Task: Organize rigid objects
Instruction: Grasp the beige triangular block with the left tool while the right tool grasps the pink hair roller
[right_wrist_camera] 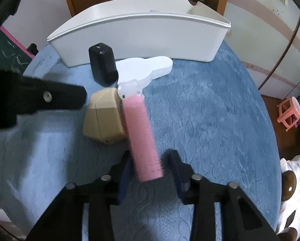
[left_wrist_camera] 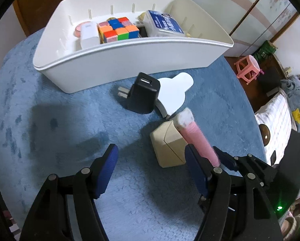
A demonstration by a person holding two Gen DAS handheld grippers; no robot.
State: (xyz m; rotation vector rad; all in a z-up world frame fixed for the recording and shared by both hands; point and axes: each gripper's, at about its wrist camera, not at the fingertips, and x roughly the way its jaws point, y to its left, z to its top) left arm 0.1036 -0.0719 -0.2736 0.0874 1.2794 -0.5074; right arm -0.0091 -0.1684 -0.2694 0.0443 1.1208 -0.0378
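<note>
Right now my right gripper point(right_wrist_camera: 148, 168) has its jaws closed around the lower end of a pink hair roller point(right_wrist_camera: 143, 136), whose clear cap points up and away toward the white storage bin point(right_wrist_camera: 138, 36). I hold it low on the barrel, I think, so the capped end can go over the bin's near wall first. My left gripper point(left_wrist_camera: 150, 168) hangs beside it with jaws spread wide and nothing between them, just ahead of the beige puzzle cube point(left_wrist_camera: 168, 146), which looks like its next pick.

The bin stands along the far edge of the blue-covered desk point(left_wrist_camera: 69, 120), placed there to collect everything loose. Inside I count one Rubik's cube point(left_wrist_camera: 118, 30), one white box point(left_wrist_camera: 88, 35), one blue-labelled clear case point(left_wrist_camera: 165, 25) and one pink round thing point(left_wrist_camera: 79, 29) half hidden behind the white box; more may lie behind them.

Still out on the desk, clustered near the middle just before the bin's near wall: one black USB charger point(left_wrist_camera: 143, 95) with two prongs, one flat white bear-shaped piece point(left_wrist_camera: 174, 92) touching it, and one beige cube. With the roller, four items remain.
</note>
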